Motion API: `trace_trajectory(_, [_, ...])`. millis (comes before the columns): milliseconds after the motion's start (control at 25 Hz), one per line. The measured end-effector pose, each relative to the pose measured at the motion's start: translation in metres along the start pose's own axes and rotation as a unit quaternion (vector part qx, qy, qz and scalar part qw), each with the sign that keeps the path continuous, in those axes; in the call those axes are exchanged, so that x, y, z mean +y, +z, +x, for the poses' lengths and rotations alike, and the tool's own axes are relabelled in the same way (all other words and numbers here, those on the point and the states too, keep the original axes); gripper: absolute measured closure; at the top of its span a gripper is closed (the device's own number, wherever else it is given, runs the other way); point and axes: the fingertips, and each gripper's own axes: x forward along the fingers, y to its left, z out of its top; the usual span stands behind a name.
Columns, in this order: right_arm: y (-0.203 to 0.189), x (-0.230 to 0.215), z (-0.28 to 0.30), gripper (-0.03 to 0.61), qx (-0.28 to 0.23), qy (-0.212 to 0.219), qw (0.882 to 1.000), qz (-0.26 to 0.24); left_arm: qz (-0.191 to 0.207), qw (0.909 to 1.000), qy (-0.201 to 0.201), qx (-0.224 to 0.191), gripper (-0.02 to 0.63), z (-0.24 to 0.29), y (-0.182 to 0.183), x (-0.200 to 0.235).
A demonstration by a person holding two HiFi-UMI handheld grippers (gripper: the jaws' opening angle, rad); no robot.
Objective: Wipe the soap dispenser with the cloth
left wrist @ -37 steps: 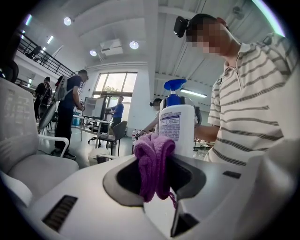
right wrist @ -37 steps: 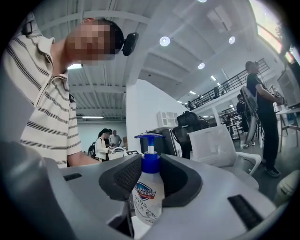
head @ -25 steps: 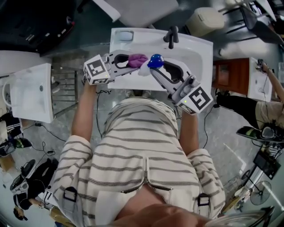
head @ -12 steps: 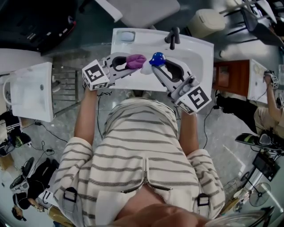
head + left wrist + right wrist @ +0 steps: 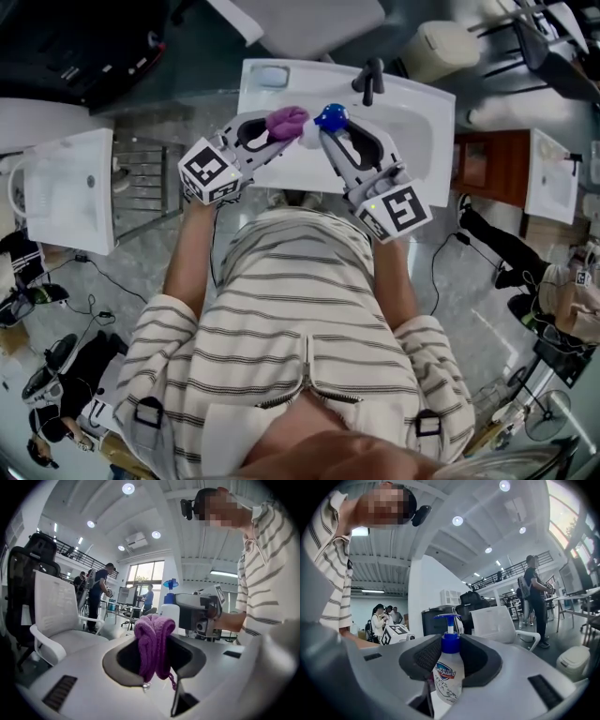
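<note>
Over the white sink [image 5: 412, 103] in the head view, my right gripper [image 5: 325, 131] is shut on a white soap dispenser [image 5: 314, 132] with a blue pump head [image 5: 330, 116]. The right gripper view shows the bottle [image 5: 447, 677] upright between the jaws of that gripper [image 5: 449, 667], label facing the camera. My left gripper [image 5: 272, 125] is shut on a bunched purple cloth [image 5: 287, 118], which touches the dispenser's left side. From the left gripper view the cloth [image 5: 155, 644] hangs bundled between the jaws of the left gripper [image 5: 154, 656], with the dispenser [image 5: 169, 609] just behind it.
A dark faucet [image 5: 367, 81] stands at the sink's back edge, with a soap dish [image 5: 268, 75] at the back left. Another white basin [image 5: 66, 192] lies on the left. A white office chair [image 5: 61, 620] and several people stand in the room beyond.
Both grippers have turned a little and drifted slightly up the picture over the sink. The cloth stays against the dispenser, and both grips are unchanged.
</note>
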Motion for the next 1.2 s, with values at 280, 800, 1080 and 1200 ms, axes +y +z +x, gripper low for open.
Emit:
trace_trajectory(280, [-0.003,-0.013,0.005,0.446,-0.007,-0.051,0.999,-0.003,0.003,0.9957,0.090,-0.023,0.480,-0.002,0.011,0.005])
trace_trajectory(800, [-0.013,-0.028,0.014,0.446,-0.005,-0.091,0.996,-0.012,0.026,0.9806,0.190,-0.043,0.480,-0.009,0.014,0.002])
trace_trajectory(1080, [-0.020,-0.036,0.013,0.447,-0.002,-0.101,0.995,-0.008,0.007,0.9745,0.219,-0.047,0.481,-0.009,0.012,0.006])
trace_trajectory(1200, [-0.022,-0.038,0.013,0.446,-0.002,-0.103,0.995,-0.008,0.007,0.9705,0.236,-0.048,0.482,-0.011,0.010,0.007])
